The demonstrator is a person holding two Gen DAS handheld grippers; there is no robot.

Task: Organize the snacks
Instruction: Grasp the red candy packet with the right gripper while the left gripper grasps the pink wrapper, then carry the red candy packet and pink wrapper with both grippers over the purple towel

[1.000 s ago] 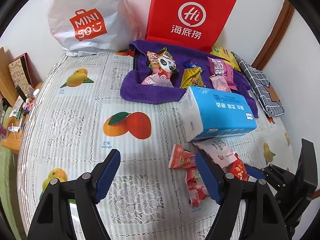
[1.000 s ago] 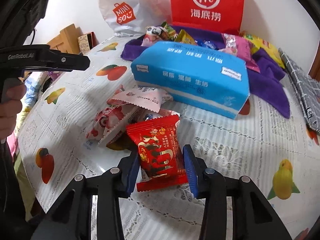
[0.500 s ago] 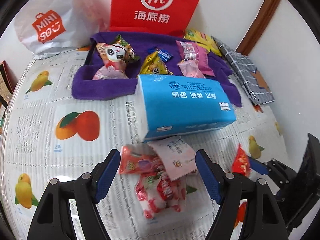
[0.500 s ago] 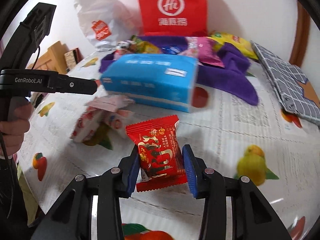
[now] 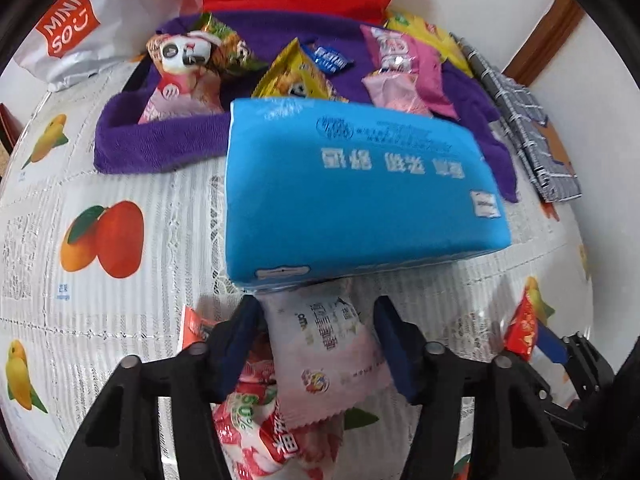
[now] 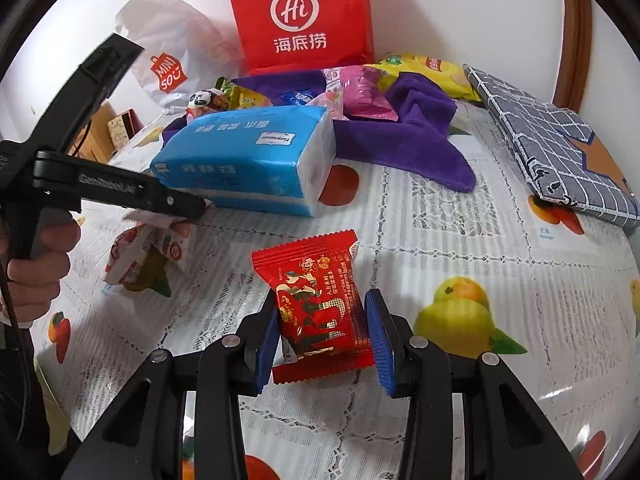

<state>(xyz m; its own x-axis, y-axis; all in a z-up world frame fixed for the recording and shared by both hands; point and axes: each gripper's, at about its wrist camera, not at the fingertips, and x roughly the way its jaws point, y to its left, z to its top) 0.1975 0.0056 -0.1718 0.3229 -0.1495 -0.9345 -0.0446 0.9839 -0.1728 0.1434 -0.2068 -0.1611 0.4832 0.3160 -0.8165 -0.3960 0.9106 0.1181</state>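
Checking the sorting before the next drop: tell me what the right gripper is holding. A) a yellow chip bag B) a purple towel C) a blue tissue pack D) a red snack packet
D: in the right wrist view the right gripper has its blue pads pressed on both sides of a red snack packet, lifted clear of the table.

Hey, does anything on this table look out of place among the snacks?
Yes. The blue tissue pack is no snack, yet it sits between the purple towel holding sorted snacks and the loose packets, its near end lying over the pale pink packet between the left gripper's pads.
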